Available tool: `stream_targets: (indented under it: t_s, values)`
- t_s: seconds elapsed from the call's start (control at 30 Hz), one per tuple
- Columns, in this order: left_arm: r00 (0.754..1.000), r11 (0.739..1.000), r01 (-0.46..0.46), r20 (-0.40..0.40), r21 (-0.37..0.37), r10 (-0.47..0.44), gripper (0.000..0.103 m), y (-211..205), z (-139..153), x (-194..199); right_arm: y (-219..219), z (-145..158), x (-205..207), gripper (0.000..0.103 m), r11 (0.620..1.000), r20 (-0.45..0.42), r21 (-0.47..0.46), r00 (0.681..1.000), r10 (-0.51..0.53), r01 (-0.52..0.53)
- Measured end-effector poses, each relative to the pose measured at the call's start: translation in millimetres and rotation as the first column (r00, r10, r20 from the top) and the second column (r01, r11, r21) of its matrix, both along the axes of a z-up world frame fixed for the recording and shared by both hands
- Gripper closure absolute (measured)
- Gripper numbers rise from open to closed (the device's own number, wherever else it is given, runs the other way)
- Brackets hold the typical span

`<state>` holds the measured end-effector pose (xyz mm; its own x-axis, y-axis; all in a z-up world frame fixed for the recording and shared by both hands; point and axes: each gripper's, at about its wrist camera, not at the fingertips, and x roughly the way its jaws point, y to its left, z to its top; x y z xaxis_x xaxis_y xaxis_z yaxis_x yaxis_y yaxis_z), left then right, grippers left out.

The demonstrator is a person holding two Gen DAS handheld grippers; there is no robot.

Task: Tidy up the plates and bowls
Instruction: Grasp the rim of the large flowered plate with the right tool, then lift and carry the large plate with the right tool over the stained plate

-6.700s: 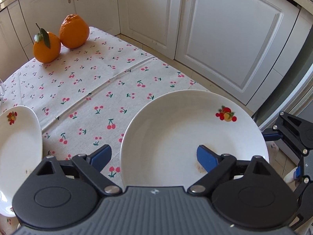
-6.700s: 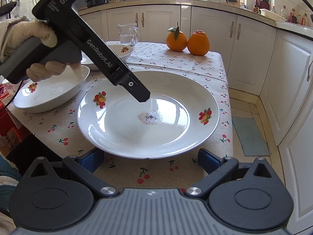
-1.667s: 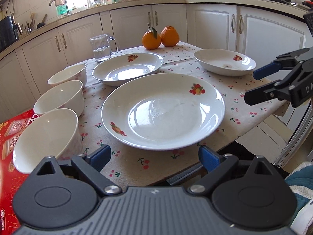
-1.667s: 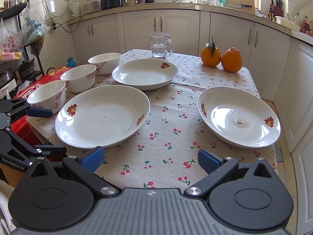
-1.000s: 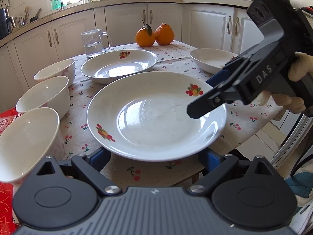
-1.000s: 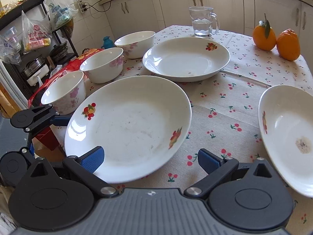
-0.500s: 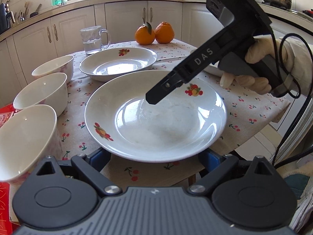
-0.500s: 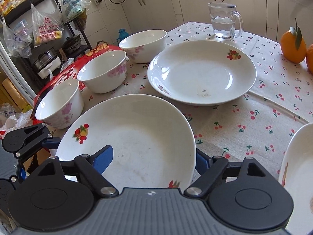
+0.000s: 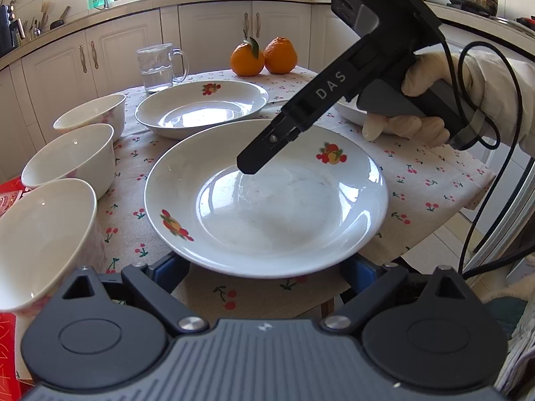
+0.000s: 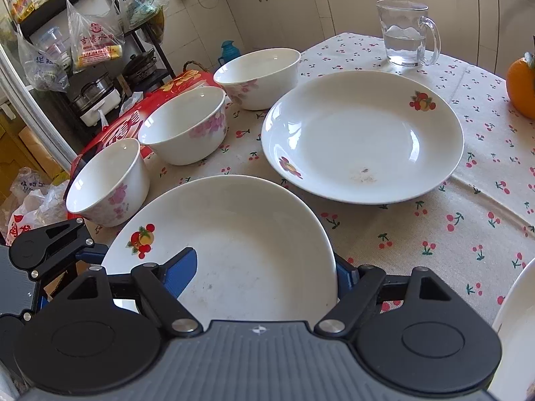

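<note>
A white fruit-print plate (image 9: 267,200) lies at the near table edge, also in the right wrist view (image 10: 234,244). My left gripper (image 9: 264,269) is open, its blue fingertips just under the plate's near rim. My right gripper (image 10: 264,272) is open and straddles the plate's rim: left finger (image 10: 179,272) above the plate, right finger below the rim. It reaches over the plate in the left wrist view (image 9: 254,163). A second plate (image 10: 362,137) lies behind. A third plate (image 10: 515,327) is at the right. Three white bowls (image 10: 182,125) stand in a row on the left.
A glass mug of water (image 10: 406,38) and two oranges (image 9: 264,56) stand at the far end of the cherry-print tablecloth (image 10: 468,207). A red tray (image 10: 133,123) lies beside the bowls. White cabinets (image 9: 217,33) lie beyond the table.
My right gripper has moved in over the near plate and now straddles its rim. My left gripper has edged closer to the plate's near rim.
</note>
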<state>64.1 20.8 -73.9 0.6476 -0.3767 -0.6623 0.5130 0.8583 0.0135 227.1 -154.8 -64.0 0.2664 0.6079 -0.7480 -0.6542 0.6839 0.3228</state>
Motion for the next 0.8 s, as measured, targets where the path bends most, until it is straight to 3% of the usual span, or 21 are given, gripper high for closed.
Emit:
stream_targets:
  t_s: [0.8]
  values:
    - [1.0, 1.0, 0.019, -0.014, 0.007, -0.019, 0.009, -0.9, 2.5, 2.9, 1.7, 2.6, 0.5, 0.017, 0.999, -0.023, -0.037, 1.0, 0.013, -0.014]
